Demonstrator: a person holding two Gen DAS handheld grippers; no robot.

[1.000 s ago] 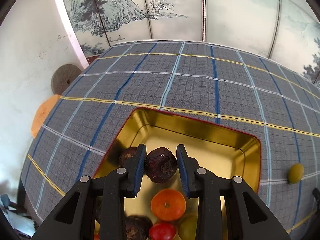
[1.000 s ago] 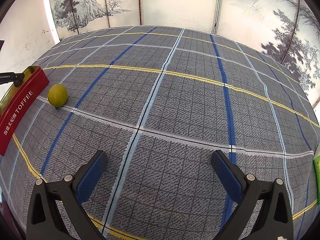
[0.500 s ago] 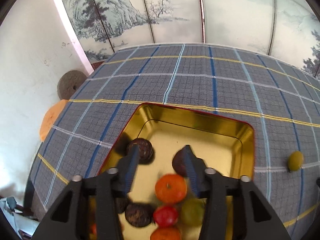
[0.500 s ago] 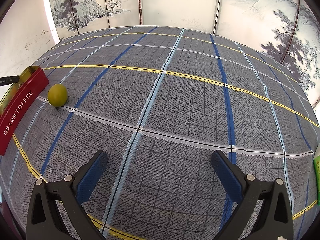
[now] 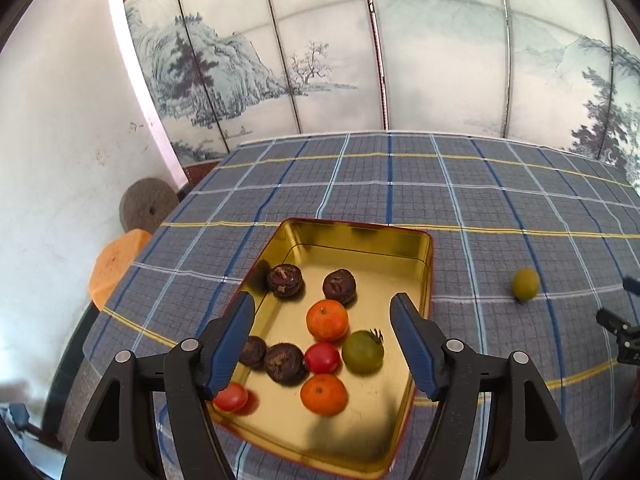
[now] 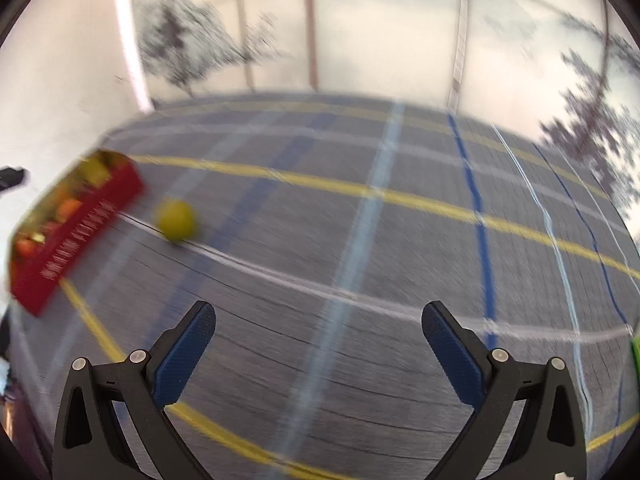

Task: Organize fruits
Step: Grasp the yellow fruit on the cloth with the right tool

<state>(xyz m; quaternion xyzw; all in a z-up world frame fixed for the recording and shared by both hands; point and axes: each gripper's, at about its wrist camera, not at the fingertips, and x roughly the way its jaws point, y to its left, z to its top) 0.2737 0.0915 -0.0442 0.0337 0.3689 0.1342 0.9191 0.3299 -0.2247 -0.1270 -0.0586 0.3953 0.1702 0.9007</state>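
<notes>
The table is covered by a grey checked cloth (image 5: 460, 200) with blue, white and yellow stripes. Directly on the cloth lie a shallow rectangular tin (image 5: 404, 246), gold inside and red outside, and, well apart to its right, a small round yellow-green fruit (image 5: 525, 284).

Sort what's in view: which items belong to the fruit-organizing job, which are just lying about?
Job: gold tin, oranges, dark brown fruits, red fruits, green tomato, loose yellow-green fruit on the cloth.
Lying about: grey disc, orange cushion, painted screen.
</notes>
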